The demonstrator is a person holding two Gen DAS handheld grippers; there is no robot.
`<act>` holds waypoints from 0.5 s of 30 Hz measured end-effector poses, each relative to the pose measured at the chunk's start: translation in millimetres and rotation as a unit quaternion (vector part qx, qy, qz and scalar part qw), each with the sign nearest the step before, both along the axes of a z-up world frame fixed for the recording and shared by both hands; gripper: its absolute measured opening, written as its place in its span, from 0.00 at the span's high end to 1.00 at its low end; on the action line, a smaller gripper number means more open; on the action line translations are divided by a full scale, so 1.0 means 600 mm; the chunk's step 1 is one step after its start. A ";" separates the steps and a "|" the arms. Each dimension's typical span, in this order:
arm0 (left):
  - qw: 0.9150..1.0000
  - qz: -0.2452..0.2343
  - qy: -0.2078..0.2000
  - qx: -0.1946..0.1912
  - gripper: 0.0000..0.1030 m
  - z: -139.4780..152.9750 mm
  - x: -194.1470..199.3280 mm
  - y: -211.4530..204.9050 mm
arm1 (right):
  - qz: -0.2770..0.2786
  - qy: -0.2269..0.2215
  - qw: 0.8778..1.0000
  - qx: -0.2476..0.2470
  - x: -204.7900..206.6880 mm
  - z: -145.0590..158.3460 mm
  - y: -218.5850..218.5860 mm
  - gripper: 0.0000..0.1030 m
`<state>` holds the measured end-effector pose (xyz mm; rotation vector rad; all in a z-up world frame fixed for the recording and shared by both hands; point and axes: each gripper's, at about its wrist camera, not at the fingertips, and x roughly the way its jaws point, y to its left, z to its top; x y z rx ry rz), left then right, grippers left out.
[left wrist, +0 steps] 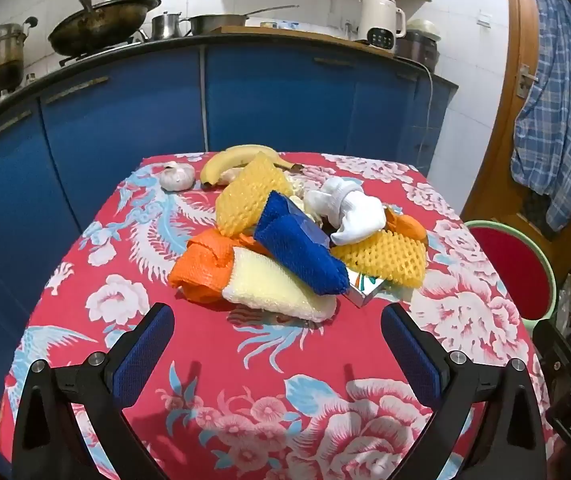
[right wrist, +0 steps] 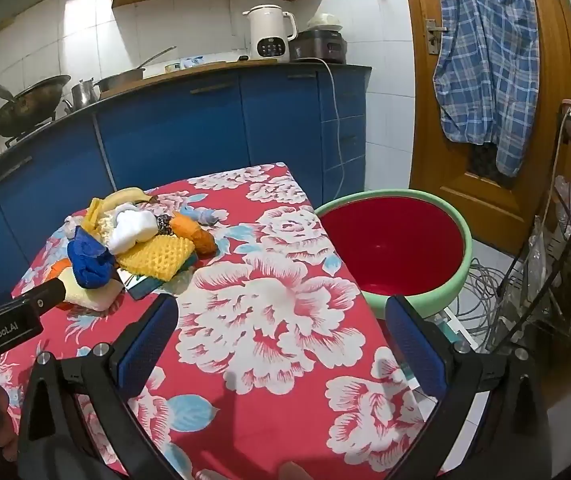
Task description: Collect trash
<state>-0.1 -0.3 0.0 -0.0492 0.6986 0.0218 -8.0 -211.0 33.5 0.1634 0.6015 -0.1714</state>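
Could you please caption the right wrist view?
Open right gripper above floral tablecloth, trash pile left, red basin right.

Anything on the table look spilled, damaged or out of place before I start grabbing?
Nothing spilled or broken. The trash pile sits heaped mid-table, foam nets, cloths and a small box overlapping. A banana and garlic bulb lie behind it, which may not be trash. The basin looks empty.

Trash heap (left wrist: 297,236) mid-desk, on floral red cloth: orange (left wrist: 201,268), yellow (left wrist: 245,200) and cream foam nets (left wrist: 273,288), blue net (left wrist: 301,248) on top, crumpled white wad (left wrist: 353,208), small flat carton (left wrist: 365,288) underneath. Banana (left wrist: 241,160) and garlic bulb (left wrist: 177,176) at far edge. Red basin, green rim (right wrist: 397,240), stands just beside desk, lower.
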 end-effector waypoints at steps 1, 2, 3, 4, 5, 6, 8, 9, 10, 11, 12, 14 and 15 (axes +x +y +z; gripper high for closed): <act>1.000 0.000 0.000 0.001 0.01 0.000 0.000 0.000 | 0.000 -0.001 1.000 0.002 0.000 0.000 0.001 0.01; 1.000 -0.001 0.006 0.000 0.00 0.000 0.001 0.000 | -0.001 -0.001 1.000 0.002 0.000 0.000 0.001 0.01; 1.000 -0.001 0.006 -0.001 0.01 0.000 0.001 -0.001 | -0.001 -0.001 1.000 0.001 -0.001 0.000 0.002 0.01; 1.000 -0.001 0.005 -0.002 0.01 0.000 0.002 -0.002 | -0.001 -0.001 1.000 0.002 -0.001 -0.001 0.002 0.01; 1.000 -0.001 0.005 -0.001 0.01 0.000 0.002 -0.002 | -0.001 -0.002 1.000 0.002 -0.001 -0.001 0.002 0.01; 1.000 0.000 0.004 -0.001 0.00 0.001 0.003 -0.004 | -0.001 -0.002 1.000 0.002 -0.001 -0.001 0.001 0.01; 1.000 0.000 0.003 0.000 0.00 0.001 0.004 -0.006 | -0.002 -0.003 1.000 0.001 -0.001 -0.001 0.000 0.01; 1.000 -0.003 0.003 -0.005 0.00 -0.010 -0.001 0.000 | -0.003 -0.003 1.000 0.001 -0.001 -0.001 -0.001 0.01; 1.000 -0.002 0.004 -0.004 0.00 -0.010 -0.001 -0.001 | -0.004 -0.002 1.000 0.001 0.000 -0.001 -0.001 0.01; 1.000 -0.003 0.004 -0.004 0.00 -0.012 -0.001 -0.001 | -0.002 -0.002 1.000 -0.003 -0.001 -0.002 0.006 0.01; 1.000 -0.003 0.005 -0.005 0.00 -0.014 -0.001 -0.001 | -0.003 -0.001 1.000 -0.003 -0.001 -0.003 0.005 0.01; 1.000 -0.003 0.006 -0.005 0.01 -0.017 -0.001 -0.002 | -0.004 -0.001 1.000 -0.003 0.000 -0.004 0.003 0.01; 1.000 -0.002 0.005 -0.003 0.00 -0.012 -0.003 -0.003 | -0.003 -0.001 1.000 -0.003 -0.001 -0.003 0.003 0.01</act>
